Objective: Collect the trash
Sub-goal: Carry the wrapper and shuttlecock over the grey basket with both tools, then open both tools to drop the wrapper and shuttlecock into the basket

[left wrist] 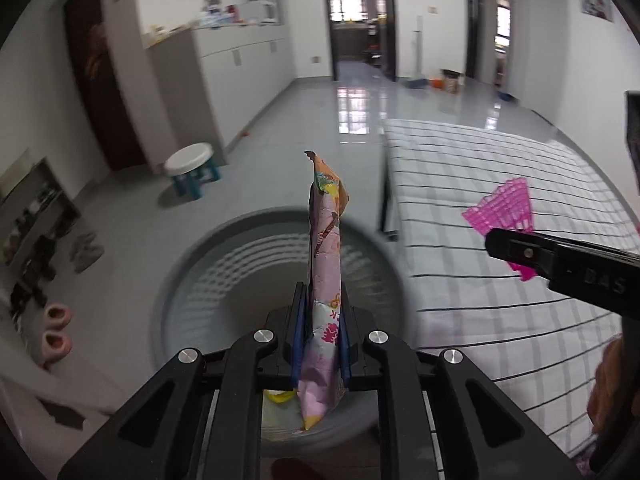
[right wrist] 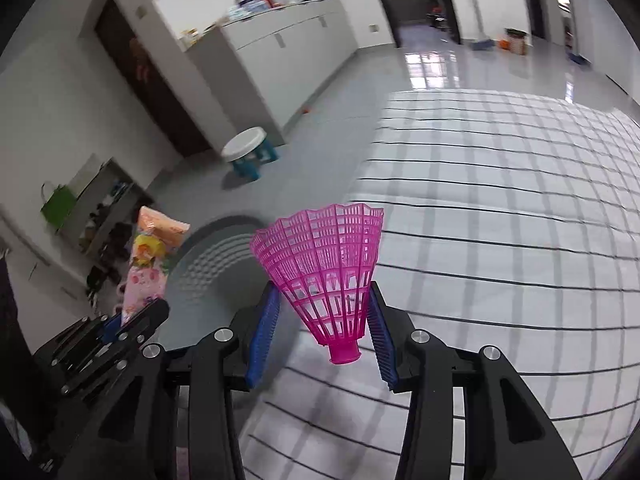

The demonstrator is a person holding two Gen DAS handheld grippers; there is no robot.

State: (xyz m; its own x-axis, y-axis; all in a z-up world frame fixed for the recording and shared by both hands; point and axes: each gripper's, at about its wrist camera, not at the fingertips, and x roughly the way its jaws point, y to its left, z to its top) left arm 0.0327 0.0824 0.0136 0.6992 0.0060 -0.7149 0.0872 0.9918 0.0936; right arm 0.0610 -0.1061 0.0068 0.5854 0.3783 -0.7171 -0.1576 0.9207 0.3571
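Pink plastic shuttlecock [right wrist: 326, 272] clenched in right tongs [right wrist: 323, 330] above the checked bed [right wrist: 500, 200], crumpled snack wrapper [left wrist: 326, 280] pinched in left tongs [left wrist: 322, 340] over the grey bin [left wrist: 192, 280]; carrying step, release into bin likely next.

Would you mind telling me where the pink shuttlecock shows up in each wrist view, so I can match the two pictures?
Left wrist view: the pink shuttlecock is at the right edge, over the striped bedding, gripped by the right claw.
Right wrist view: it fills the lower centre, skirt up, pinched between the blue pads.
Shared landmark: the white stool with blue legs on the floor, upper left of the shuttlecock in both views.
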